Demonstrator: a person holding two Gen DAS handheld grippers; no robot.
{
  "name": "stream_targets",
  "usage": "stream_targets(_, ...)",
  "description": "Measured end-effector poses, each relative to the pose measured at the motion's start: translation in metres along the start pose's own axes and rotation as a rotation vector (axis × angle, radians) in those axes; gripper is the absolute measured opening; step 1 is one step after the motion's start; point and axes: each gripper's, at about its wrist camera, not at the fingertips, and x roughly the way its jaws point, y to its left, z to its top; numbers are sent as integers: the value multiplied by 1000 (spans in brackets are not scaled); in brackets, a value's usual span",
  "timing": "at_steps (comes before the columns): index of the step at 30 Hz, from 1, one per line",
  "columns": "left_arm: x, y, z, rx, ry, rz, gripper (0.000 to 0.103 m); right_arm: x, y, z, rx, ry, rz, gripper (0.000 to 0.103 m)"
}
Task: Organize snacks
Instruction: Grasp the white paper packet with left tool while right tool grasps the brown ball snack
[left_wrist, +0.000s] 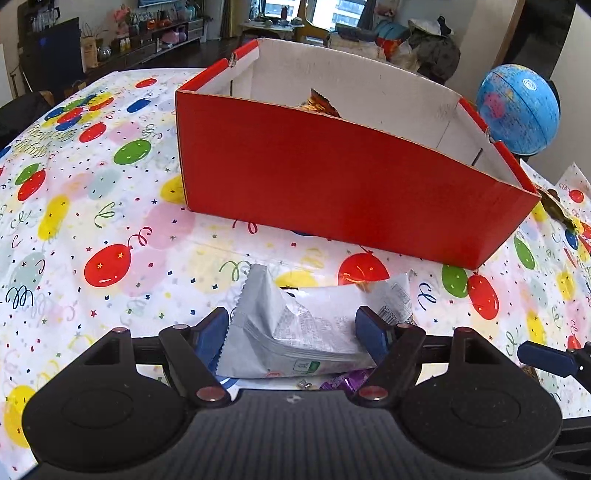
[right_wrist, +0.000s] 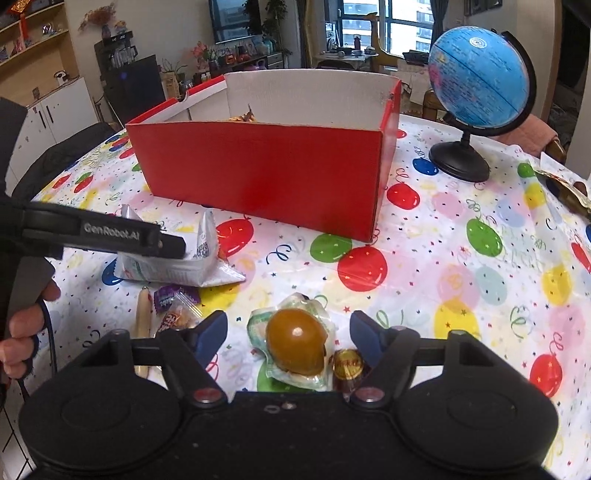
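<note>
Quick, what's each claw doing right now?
Left claw: closed on the silver snack packet.
Right claw: open around the wrapped brown egg, not gripping it.

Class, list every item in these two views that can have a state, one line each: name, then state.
red box: open-topped, upright, a wrapper showing inside
white packet: crumpled, between the left gripper pads
packaged egg: sealed, on the table, between the open right gripper fingers, untouched
globe: upright on its stand
</note>
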Motion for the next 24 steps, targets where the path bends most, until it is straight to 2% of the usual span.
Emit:
stream_targets(4, -1, 0, -2, 6, -12, 3, 75, 4, 2, -1, -20, 10, 2, 63)
stream_targets(9, -7, 2, -5, 7, -45, 17, 59, 10, 4, -6, -55, 21, -2, 60)
stream_targets(11, -10, 4, -7, -1, -59, 18, 46, 10, 5, -7, -69, 16, -10, 56)
stream_targets(14, -14, 6, -8, -6, -76, 26, 40, 8, 6, -8, -78, 5, -14, 51)
stream_targets(15, -16, 6, -9, -4, -89, 36, 38, 7, 6, -8, -82, -2, -19, 41)
stream_targets(17, -19, 4, -10, 1, -114, 76, 33, 5, 7, -8, -93, -10, -21, 41)
stream_targets(24, -38, 4, -10, 13, -161, 91, 31, -5, 10, -8, -88, -56, -18, 40)
